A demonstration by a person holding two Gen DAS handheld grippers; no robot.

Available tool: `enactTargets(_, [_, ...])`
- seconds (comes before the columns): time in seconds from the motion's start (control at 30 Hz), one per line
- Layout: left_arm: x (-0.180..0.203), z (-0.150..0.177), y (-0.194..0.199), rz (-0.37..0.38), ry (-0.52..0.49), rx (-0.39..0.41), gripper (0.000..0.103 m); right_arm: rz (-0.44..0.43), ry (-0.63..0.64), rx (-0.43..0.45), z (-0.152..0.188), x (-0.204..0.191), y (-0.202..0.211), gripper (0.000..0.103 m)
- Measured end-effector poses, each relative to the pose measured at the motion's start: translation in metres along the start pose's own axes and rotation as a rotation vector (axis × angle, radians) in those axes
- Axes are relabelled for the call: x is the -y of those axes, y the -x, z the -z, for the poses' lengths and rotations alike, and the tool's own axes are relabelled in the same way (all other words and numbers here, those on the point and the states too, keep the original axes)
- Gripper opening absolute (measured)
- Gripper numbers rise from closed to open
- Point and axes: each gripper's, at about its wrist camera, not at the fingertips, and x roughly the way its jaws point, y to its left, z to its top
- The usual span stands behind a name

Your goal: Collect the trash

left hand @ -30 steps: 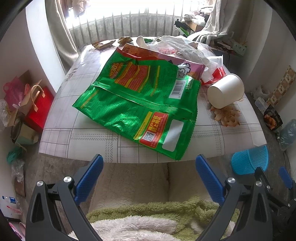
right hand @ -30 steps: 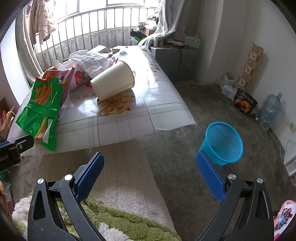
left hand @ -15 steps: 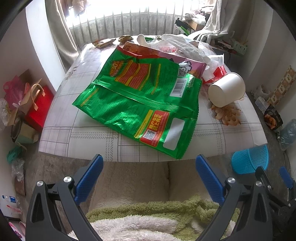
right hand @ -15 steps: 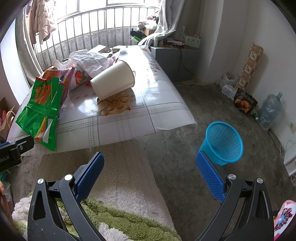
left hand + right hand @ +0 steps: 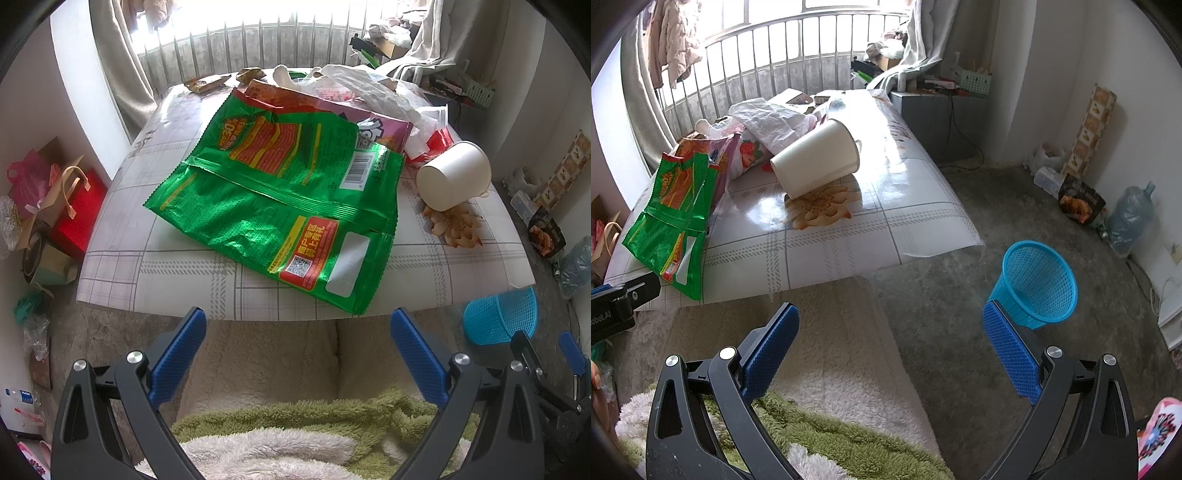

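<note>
- Left gripper [image 5: 295,323] hovered, fingers spread and empty, before the green bag [image 5: 280,206] on the tabletop [image 5: 177,273].
- Right gripper [image 5: 891,321] likewise spread, near the blue basket [image 5: 1036,284].

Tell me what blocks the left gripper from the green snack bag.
Nothing visible does. The left gripper is open and empty, short of the table edge, and the green snack bag lies flat on top with its near corner at that edge.

Bare floor [image 5: 960,295] round blue bin [image 5: 1034,284]
</note>
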Motion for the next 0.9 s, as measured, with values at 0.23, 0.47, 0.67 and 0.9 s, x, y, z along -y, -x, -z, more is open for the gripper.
enactTargets(0.23, [0.001,-0.002,-0.004,0.0,-0.003,-0.015,0.098,-0.003,-0.005,-0.007,0.002,0.0,-0.002,0.095])
enactTargets(0.47, [0.001,-0.003,-0.007,0.001,0.001,-0.032,0.098,-0.003,-0.006,-0.013,0.001,0.0,-0.003,0.095])
enactTargets(0.67, [-0.004,-0.005,-0.015,0.027,0.016,-0.06,0.098,0.018,0.0,-0.017,-0.003,-0.004,-0.008,0.095])
enactTargets(0.9, [-0.02,-0.015,-0.027,0.095,0.061,-0.048,0.098,0.033,-0.014,0.015,-0.027,-0.002,-0.018,0.095])
